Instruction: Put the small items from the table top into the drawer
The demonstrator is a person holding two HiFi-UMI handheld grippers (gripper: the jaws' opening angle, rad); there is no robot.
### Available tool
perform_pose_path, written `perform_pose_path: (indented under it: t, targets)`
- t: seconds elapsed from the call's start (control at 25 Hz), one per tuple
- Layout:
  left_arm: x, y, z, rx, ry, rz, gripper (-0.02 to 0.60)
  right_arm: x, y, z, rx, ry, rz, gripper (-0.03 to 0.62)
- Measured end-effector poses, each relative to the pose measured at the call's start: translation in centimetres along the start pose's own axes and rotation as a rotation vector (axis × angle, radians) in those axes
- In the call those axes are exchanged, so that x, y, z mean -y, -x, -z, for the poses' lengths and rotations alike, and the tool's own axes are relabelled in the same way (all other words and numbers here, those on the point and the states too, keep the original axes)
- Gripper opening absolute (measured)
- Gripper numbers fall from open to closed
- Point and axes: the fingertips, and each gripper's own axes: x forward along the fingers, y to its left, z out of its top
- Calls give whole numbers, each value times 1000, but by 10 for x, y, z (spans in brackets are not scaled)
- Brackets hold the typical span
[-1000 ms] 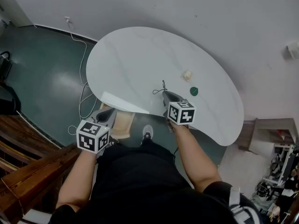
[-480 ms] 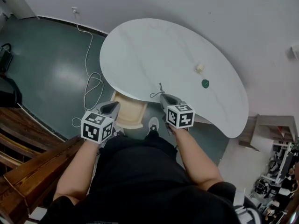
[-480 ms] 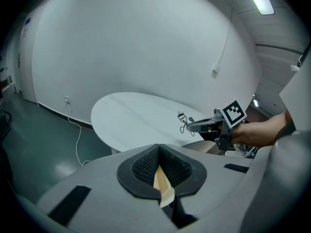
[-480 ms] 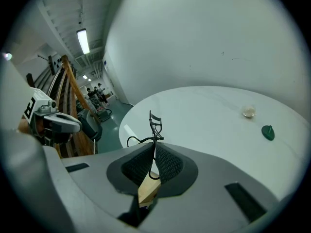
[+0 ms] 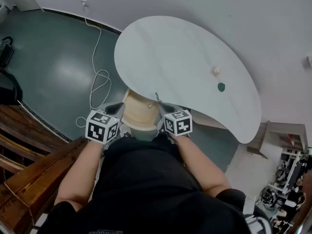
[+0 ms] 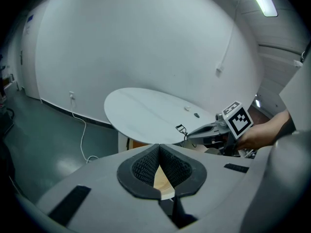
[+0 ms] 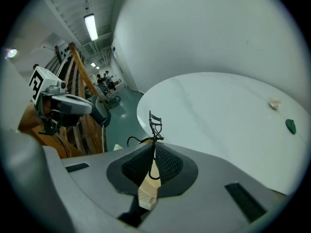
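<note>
My right gripper (image 5: 160,106) is shut on a black eyelash curler (image 7: 154,125), whose head sticks out past the jaws. It hangs just off the near edge of the white oval table (image 5: 180,57), over the open wooden drawer (image 5: 139,113). The curler (image 6: 181,128) also shows in the left gripper view. To the left of the drawer, my left gripper (image 5: 119,107) has its pads together at the tips with nothing between them. A small cream item (image 5: 215,71) and a green item (image 5: 221,87) lie on the table's far right.
A white cable (image 5: 97,77) loops over the dark green floor left of the table. Brown wooden steps (image 5: 29,155) run along the lower left. A pale wall stands right behind the table, and cluttered shelving (image 5: 287,174) sits at the lower right.
Both grippers have drawn back towards my body and to the left. The right one carried the eyelash curler from over the table top to the open drawer, more of which now shows.
</note>
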Motion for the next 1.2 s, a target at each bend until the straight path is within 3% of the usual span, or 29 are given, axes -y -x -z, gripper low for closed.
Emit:
perform_pose_path:
  t: [0.24, 0.48, 0.8, 1.2]
  targets:
    - [-17, 10, 15, 5, 35, -37, 15, -29, -31, 22, -109, 114, -59, 20]
    - [-27, 24, 35, -1, 81, -75, 15, -47, -72, 58, -266, 294, -101, 20]
    - [-42, 49, 62, -14, 117, -132, 15, -49, -127, 96, -421, 403, -117, 20]
    - [-45, 47, 69, -47, 120, -122, 15, -35, -184, 118, -520, 586, -113, 20]
